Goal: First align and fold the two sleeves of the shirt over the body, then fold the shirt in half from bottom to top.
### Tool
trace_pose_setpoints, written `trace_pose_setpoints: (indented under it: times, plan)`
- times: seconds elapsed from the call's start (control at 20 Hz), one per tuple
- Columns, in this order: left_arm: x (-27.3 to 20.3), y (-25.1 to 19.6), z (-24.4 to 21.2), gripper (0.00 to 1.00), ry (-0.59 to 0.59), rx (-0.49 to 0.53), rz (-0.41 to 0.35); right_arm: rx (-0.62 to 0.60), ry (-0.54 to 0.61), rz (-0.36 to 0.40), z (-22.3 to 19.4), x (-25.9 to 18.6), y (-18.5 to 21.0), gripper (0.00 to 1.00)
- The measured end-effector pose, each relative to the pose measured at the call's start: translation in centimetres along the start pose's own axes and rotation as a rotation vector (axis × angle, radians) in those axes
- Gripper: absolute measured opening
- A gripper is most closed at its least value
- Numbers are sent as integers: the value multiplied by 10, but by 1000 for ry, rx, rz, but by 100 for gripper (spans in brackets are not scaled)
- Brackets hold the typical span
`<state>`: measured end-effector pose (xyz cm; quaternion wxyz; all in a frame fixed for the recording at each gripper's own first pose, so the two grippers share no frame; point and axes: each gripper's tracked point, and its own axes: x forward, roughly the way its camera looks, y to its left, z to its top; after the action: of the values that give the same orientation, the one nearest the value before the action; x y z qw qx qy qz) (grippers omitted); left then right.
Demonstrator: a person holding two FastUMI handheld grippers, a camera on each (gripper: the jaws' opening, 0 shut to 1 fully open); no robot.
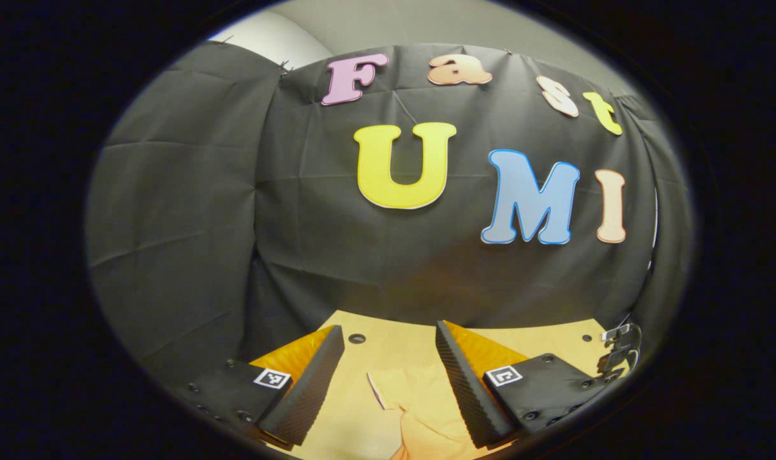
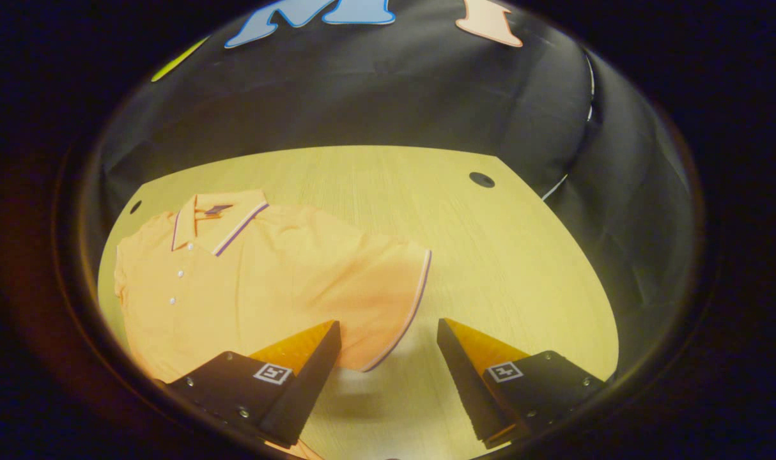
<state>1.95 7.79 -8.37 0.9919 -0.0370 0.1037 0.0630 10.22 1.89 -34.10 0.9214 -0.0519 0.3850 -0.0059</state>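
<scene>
The shirt [image 2: 266, 281], one orange polo, lies flat on the pale wooden table [image 2: 490, 255]. In the right gripper view it fills the 8 to 10 o'clock part of the tabletop. Its collar [image 2: 218, 220] sits at about 10 o'clock, toward the booth's black cloth wall [image 2: 394, 96], and the body runs down toward 7 o'clock, so the long axis goes from upper left to lower left of that view, collar end farthest from the camera. One short sleeve [image 2: 388, 300] spreads out toward the centre, its striped cuff edge [image 2: 413, 306] slanting from about the middle down to 6 o'clock. The collar carries the same thin striped trim. I count three small white buttons [image 2: 177, 275] down the placket. A small dark tag [image 2: 217, 209] sits inside the neck; whatever is on it is too small to read.

The right gripper [image 2: 388, 358] hangs over the table with its jaws spread wide, nothing between them, the cuff edge lying just past its left finger [image 2: 305, 377]. Each finger mount bears one square black-and-white marker.

In the left gripper view, the left gripper [image 1: 388, 377] is likewise wide apart and holds nothing. It looks mostly at the cloth wall, with a strip of table at 6 o'clock. A bit of orange cloth with a striped edge [image 1: 413, 409] lies on the table between the fingers, low at 6 o'clock. Two round holes show in the tabletop there, and a metal clamp [image 1: 618, 351] sits at the table edge near 4 o'clock.
</scene>
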Motion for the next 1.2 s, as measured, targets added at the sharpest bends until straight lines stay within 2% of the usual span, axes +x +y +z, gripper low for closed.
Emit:
trace_pose_setpoints:
  times: [0.25, 0.5, 0.65, 0.7, 0.8, 0.9, 0.95, 1.0, 1.1, 1.2]
  plan:
    - [7, -9, 3, 94, 2, 8, -5, 39, 27, 10, -12, 8, 1, 95]
    - [8, -13, -2, 95, 8, 2, -15, 143, 42, 53, -14, 8, 0, 95]
    - [9, -17, -1, 95, 8, 5, -23, 128, 55, 61, -16, 10, 4, 91]
    - [8, -17, -1, 95, 8, 8, -24, 126, 59, 60, -15, 9, 3, 82]
    - [10, -19, -2, 95, 10, 10, -27, 128, 64, 81, -15, 12, 7, 80]
    - [10, -19, -4, 95, 14, 10, -27, 130, 73, 81, -13, 12, 7, 41]
    - [10, -19, -3, 95, 15, 9, -27, 126, 78, 84, -13, 12, 7, 41]
    - [9, -20, -4, 95, 16, 9, -29, 140, 85, 122, -13, 15, 15, 41]
    - [10, -19, -4, 95, 17, 14, -26, 160, 108, 128, -11, 13, 18, 7]
    - [10, -19, -3, 95, 17, 11, -27, 163, 114, 143, -9, 12, 17, 7]
